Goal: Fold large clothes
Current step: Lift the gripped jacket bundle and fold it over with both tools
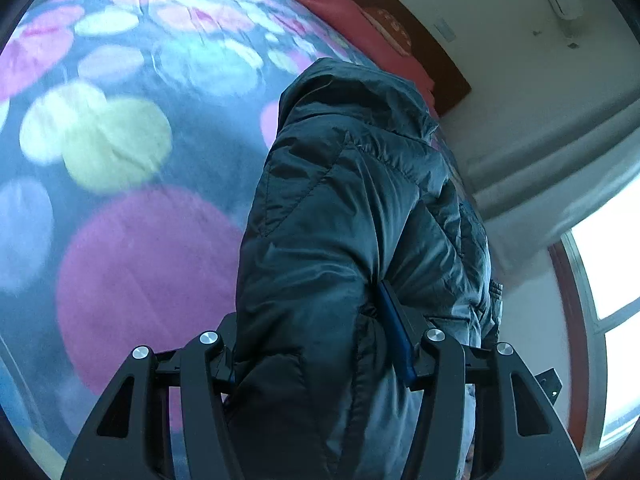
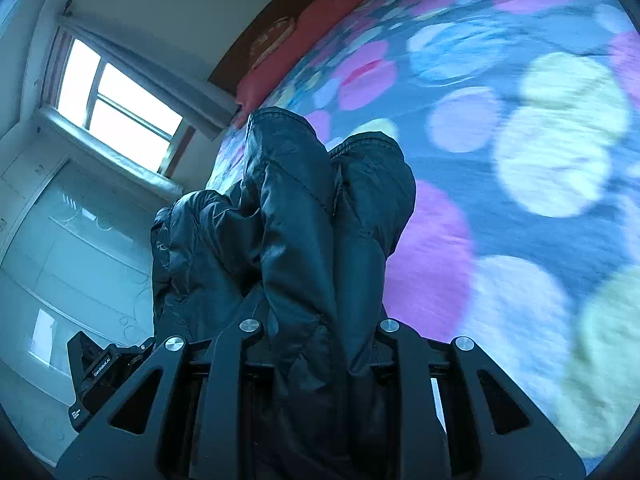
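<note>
Both tongs are clamped on a dark puffy jacket: the left tongs pinch a thick fold, the right tongs a narrower bunch, above the spotted bed.

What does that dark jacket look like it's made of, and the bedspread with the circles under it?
Jacket: looks like thin nylon or polyester shell, slightly glossy, with stitched quilting and puffy padded folds. What fills it cannot be told.
Bedspread: seems a soft matte woven or fleecy fabric, printed with coloured circles; no shine, faint creases. Blur leaves the weave open.
</note>
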The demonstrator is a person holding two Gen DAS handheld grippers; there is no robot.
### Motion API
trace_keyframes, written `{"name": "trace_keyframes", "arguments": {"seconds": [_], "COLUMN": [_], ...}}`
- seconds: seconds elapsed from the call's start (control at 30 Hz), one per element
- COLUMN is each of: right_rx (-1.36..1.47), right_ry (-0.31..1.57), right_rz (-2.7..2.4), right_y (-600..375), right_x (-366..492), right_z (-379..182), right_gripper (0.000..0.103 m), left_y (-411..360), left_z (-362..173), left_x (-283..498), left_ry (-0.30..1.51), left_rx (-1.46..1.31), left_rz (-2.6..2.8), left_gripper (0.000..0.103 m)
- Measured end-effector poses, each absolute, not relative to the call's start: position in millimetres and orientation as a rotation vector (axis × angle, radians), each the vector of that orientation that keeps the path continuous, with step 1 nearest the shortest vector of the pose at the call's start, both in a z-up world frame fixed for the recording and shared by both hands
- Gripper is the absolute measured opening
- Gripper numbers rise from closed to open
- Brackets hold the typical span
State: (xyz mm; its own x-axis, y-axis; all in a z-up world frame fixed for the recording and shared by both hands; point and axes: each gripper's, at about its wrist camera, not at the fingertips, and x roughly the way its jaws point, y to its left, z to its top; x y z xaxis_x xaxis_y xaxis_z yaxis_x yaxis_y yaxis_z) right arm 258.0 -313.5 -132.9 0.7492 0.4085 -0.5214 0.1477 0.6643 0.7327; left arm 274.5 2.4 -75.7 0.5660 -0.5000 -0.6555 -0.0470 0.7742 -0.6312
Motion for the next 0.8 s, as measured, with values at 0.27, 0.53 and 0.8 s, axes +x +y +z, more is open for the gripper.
{"name": "trace_keyframes", "arguments": {"seconds": [0.27,0.53,0.8], "right_rx": [0.84,0.865,0.881], "right_ry": [0.772,0.819,0.824], "right_rz": [0.197,0.18,0.18], "right_y": [-277.3,-277.1,-278.5], "right_x": [310.6,337.4,337.2], "right_z": [-141.2,-170.4,-177.5], "right_gripper": [0.023,0.023,0.026], "left_y": [30.8,40.8,42.7], "left_z": [-92.3,-104.3,-107.1], "left_x": [317.2,328.4,328.1], "left_ry": [0.964,0.965,0.961], "left_rx": [-0.662,-0.632,-0.624], "left_rz": [-0.229,-0.217,-0.212], "left_gripper": [0.055,0.056,0.057]}}
